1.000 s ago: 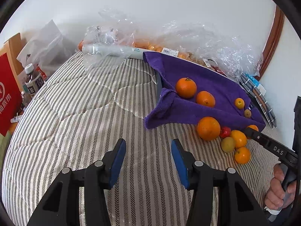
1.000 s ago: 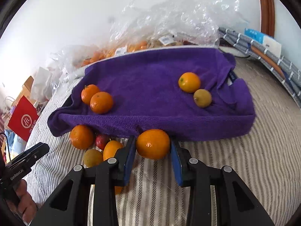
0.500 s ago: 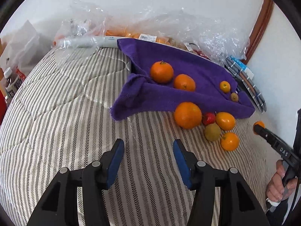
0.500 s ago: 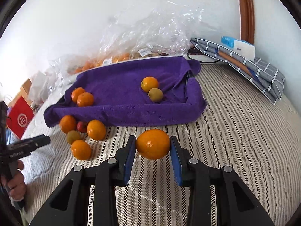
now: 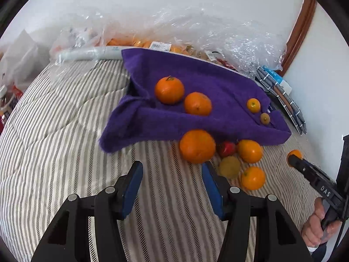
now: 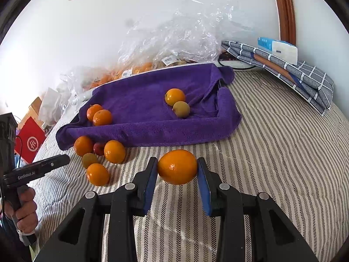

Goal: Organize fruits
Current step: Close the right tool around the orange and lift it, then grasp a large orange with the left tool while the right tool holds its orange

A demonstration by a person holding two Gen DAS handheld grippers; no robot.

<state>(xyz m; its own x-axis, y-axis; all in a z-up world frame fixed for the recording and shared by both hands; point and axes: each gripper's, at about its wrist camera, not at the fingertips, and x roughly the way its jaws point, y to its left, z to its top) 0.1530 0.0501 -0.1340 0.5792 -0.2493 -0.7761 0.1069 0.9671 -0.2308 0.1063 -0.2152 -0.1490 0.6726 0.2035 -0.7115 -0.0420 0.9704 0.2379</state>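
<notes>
Left wrist view: your left gripper (image 5: 172, 187) stands wide open and holds nothing. Its blue pads point toward 1 o'clock, at the large orange (image 5: 197, 146) lying on the striped quilt (image 5: 54, 152) just below the towel's front edge.

On the purple towel (image 5: 218, 87), from left to right, four fruits are already placed: two oranges (image 5: 169, 90) touching at 12 o'clock, then a small yellow-orange fruit (image 5: 253, 105) and a small greenish fruit (image 5: 265, 118) at 2 o'clock.

Five fruits remain loose on the quilt: the large orange, a small red fruit (image 5: 226, 149), another orange (image 5: 249, 151), a yellow-green fruit (image 5: 229, 167) and a fifth orange (image 5: 253, 178).

Right wrist view: your right gripper (image 6: 177, 171) is closed on a held orange (image 6: 177, 167), clear of the quilt, with the towel at 12 o'clock beyond it.

Judgement: the task is under half complete. Deliver the held fruit, then collect the five loose ones.
</notes>
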